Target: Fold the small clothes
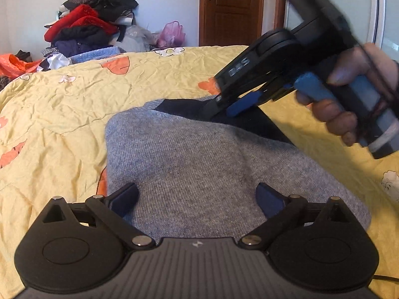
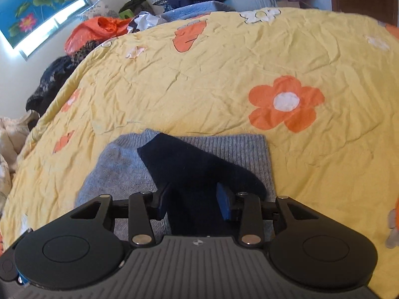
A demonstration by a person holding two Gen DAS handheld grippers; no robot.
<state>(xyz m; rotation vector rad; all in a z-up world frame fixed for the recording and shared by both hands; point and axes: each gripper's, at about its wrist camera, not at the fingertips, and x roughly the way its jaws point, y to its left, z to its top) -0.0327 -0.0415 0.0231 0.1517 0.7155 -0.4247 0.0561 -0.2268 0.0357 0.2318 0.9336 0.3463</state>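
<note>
Yellow bedding printed with orange and white flowers, the quilt (image 2: 224,79), fills both views, and a gray sweater (image 1: 199,164) lies flat on it in the lower middle of each frame. At the bottom of the left wrist view the left gripper (image 1: 198,198) hangs over the gray knit with its jaws spread wide and nothing between them. At the bottom of the right wrist view the right gripper (image 2: 193,199) has its jaws partly closed on either side of a dark navy sleeve (image 2: 197,169) that lies across the sweater; whether the pads actually pinch the cloth cannot be told. The left wrist view shows that same gripper from outside, at right of center, with its tips down on the navy cloth, held by a hand (image 1: 349,99), and white letters reading "DAS" on its arm. Only that view shows a brown wooden door (image 1: 230,10) at top center and a tall pile of clothes (image 1: 92,17) at upper left. Only the right wrist view shows a lotus picture (image 2: 42,2) at upper left.
</note>
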